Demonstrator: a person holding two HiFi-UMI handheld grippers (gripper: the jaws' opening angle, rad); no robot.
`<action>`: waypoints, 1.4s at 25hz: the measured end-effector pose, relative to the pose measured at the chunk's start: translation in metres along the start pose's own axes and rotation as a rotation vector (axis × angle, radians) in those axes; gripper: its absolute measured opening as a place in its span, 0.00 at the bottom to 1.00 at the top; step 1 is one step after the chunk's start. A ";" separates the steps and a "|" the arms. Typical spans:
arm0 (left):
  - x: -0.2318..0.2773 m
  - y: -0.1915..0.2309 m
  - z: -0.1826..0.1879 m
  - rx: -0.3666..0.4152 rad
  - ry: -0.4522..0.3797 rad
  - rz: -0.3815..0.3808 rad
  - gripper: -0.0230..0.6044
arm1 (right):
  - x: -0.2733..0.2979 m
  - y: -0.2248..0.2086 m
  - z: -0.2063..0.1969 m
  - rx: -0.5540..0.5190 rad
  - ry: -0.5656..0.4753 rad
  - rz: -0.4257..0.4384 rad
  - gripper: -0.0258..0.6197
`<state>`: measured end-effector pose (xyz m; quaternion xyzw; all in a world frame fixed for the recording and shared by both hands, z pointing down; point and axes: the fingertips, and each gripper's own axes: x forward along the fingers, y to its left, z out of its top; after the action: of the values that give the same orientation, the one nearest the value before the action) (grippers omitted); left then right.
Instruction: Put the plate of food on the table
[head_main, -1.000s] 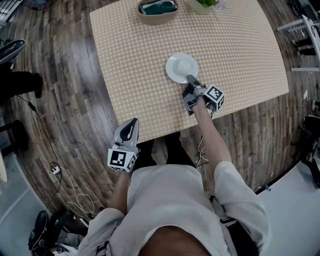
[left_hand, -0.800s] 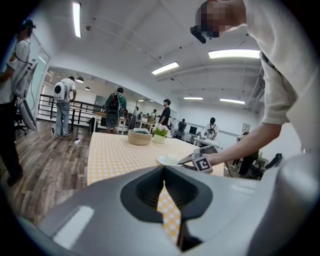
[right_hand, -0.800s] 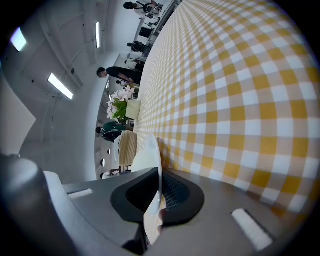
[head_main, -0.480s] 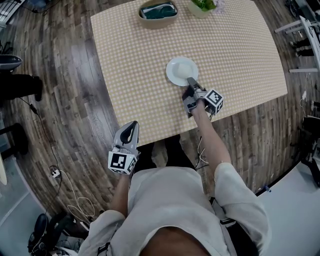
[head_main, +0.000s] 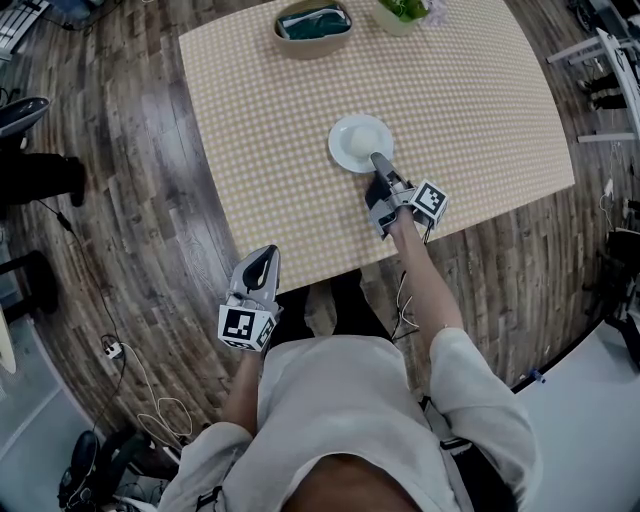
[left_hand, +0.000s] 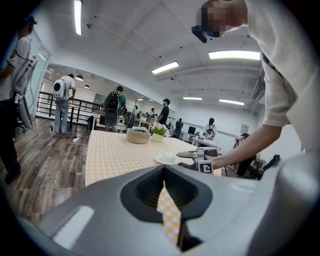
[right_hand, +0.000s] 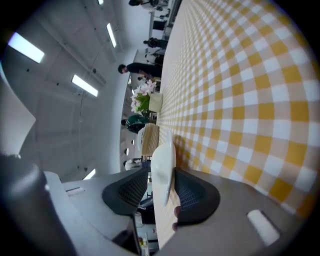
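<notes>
The plate (head_main: 361, 142) sits on the table (head_main: 480, 90) as before. The right gripper (head_main: 377, 160), clamped a second ago, is opening around its rim. The left gripper (head_main: 262, 258) hangs closed and empty.

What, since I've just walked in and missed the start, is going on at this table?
A person holds a gripper in each hand. The right gripper is at the near rim of a white plate that sits flat on the checked table. Its jaws are opening, with the plate's rim between them, so the plate looks set down and is being let go. The left gripper hangs off the table's near edge, by the person's side, jaws together and empty.
</notes>
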<state>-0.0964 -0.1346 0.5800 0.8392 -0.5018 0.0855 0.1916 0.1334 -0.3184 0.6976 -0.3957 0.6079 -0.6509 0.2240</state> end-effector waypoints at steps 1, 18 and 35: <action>0.002 0.000 0.000 0.000 -0.001 -0.003 0.05 | 0.001 0.001 -0.002 -0.035 0.030 -0.014 0.29; 0.006 -0.011 0.001 -0.010 -0.003 -0.030 0.05 | -0.003 -0.003 -0.032 -0.654 0.473 -0.245 0.33; 0.010 -0.008 0.003 -0.015 -0.003 -0.030 0.05 | -0.010 -0.016 -0.046 -1.134 0.713 -0.343 0.34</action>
<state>-0.0842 -0.1408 0.5785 0.8454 -0.4900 0.0773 0.1983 0.1059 -0.2802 0.7130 -0.3040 0.8198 -0.3493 -0.3369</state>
